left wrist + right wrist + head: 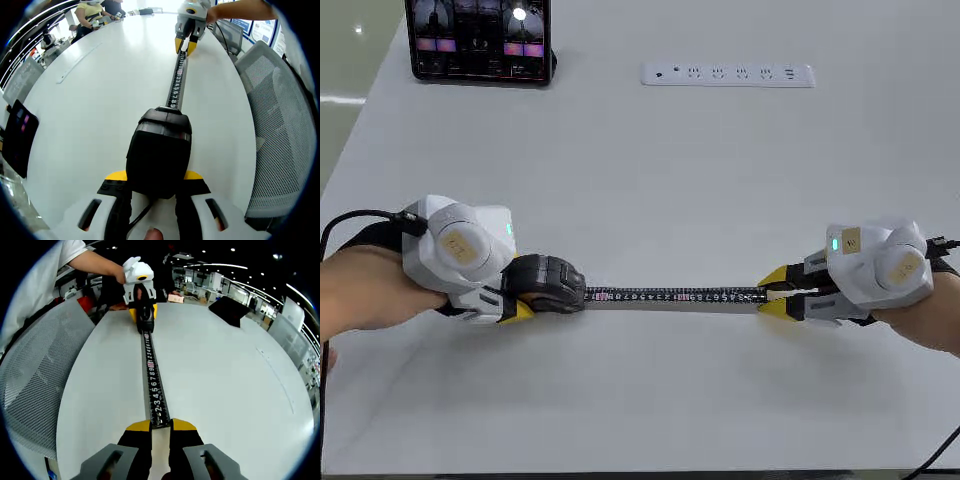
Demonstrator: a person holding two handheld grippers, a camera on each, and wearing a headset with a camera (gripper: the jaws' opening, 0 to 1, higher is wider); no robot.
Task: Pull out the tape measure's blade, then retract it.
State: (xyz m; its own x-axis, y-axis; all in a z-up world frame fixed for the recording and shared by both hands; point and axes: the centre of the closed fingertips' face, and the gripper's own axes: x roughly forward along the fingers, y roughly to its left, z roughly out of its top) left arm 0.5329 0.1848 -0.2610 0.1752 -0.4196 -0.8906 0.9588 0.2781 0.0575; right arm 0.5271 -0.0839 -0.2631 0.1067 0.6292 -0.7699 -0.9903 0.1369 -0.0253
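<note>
- Head view: the left gripper (525, 298) is clenched on the black case (552, 280), which sits between its jaws with the mouth pointing at the right gripper (770, 292).
- The blade (670, 296) runs straight out of the case's mouth, drawn out from one gripper to the other, low over the white table (670, 180). Whether it touches the table, I cannot tell.
- The right gripper is pinched on the blade's free end, with one yellow tip on each side of it.
- Left gripper view: the case is wedged between the jaws, just ahead of the yellow tips. The blade stretches straight ahead to the right gripper at its far end.
- Right gripper view: the blade's printed face is up, with the lowest numbers nearest the jaws. The left gripper and the case are straight ahead, at the blade's other end.
- A dark tablet (480, 40) lies well beyond the left gripper.
- A white power strip (728, 74) lies well beyond the blade, nearer the right gripper's side.
</note>
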